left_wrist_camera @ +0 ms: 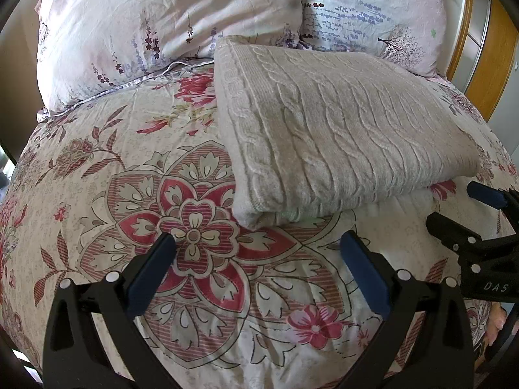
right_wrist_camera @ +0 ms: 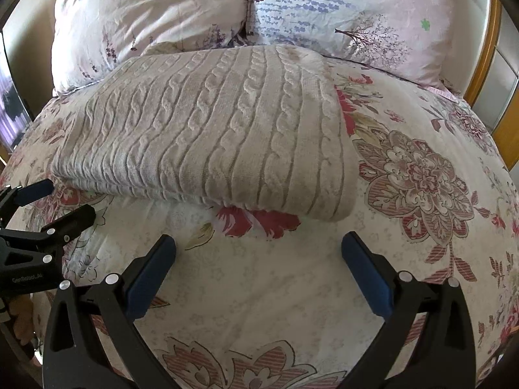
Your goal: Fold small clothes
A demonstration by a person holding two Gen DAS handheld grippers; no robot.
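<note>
A cream cable-knit sweater (left_wrist_camera: 340, 123) lies folded into a thick rectangle on the floral bedspread (left_wrist_camera: 129, 168); it also shows in the right wrist view (right_wrist_camera: 211, 129). My left gripper (left_wrist_camera: 258, 243) is open and empty, just short of the sweater's near left corner. My right gripper (right_wrist_camera: 258, 241) is open and empty, a little in front of the sweater's near edge. The right gripper's fingers (left_wrist_camera: 486, 194) show at the right edge of the left wrist view. The left gripper's fingers (right_wrist_camera: 35, 191) show at the left edge of the right wrist view.
Two pillows (left_wrist_camera: 168, 26) (left_wrist_camera: 376, 9) with lavender print lean behind the sweater. A wooden headboard or door frame (left_wrist_camera: 489, 64) stands at the far right. The bedspread (right_wrist_camera: 421, 227) extends to the right of the sweater.
</note>
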